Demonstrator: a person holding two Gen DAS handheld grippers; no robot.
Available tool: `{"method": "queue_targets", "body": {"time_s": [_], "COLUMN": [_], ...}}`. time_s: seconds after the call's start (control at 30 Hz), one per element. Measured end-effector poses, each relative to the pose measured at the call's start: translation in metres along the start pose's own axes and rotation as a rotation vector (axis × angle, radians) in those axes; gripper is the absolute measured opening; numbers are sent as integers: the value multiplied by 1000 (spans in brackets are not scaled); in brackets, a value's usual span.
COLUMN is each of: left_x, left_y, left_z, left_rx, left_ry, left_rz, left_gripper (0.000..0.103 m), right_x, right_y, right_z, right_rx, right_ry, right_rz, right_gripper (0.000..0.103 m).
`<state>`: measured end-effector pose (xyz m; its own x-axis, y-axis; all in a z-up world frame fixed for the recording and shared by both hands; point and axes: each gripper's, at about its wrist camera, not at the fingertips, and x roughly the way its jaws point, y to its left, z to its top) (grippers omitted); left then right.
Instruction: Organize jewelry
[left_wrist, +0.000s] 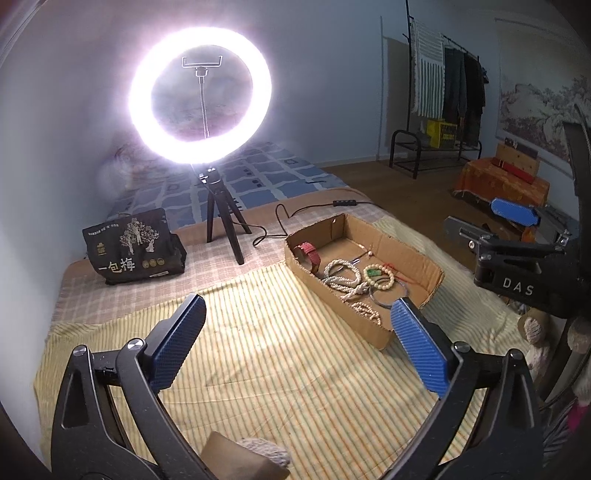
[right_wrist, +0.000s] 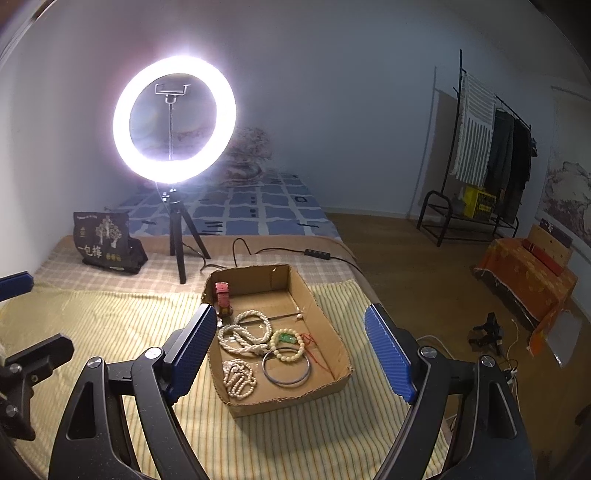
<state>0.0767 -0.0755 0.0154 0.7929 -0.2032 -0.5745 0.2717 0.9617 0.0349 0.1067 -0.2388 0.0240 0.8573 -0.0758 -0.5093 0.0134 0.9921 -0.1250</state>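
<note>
Your left tongs (left_wrist: 297, 325) and right tongs (right_wrist: 291, 345) both stand apart, holding nothing. The jewelry lies in the cardboard box (right_wrist: 334, 326) on the striped bedspread (right_wrist: 110, 321): bead strands (right_wrist: 243, 334), a metal bangle (right_wrist: 286, 369), a red watch (right_wrist: 222, 293).

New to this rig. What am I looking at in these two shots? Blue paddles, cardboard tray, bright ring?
No robot arm: a person holds a two-finger gripper in each hand, each with a fisheye camera looking along its blue fingers. One shot is from the left gripper, the other from the right gripper. Both are open and hold nothing. On the striped bedcover sits a cardboard box holding a red watch, bead strands, a beaded bracelet with a green charm and a metal bangle. Behind stand a ring light on a tripod and a black bag.
</note>
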Motion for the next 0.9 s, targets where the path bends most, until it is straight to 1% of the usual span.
{"method": "queue_targets", "body": {"time_s": [0.1,0.6,0.9], "left_x": [0,1,1], "left_y": [-1,7,7], "left_z": [-1,-1,-1], "left_rx": [15,-16,-14], "left_ry": [0,12,12], "left_rz": [19,19,19], "left_gripper": [102,102,102], "right_x": [-1,3,5], "right_y": [-1,1,5], "right_z": [-1,-3,-4], "right_rx": [2,-16,-22], "right_ry": [-1,5,13], "right_rz": [-1,0,1], "right_gripper": [82,83,83]}}
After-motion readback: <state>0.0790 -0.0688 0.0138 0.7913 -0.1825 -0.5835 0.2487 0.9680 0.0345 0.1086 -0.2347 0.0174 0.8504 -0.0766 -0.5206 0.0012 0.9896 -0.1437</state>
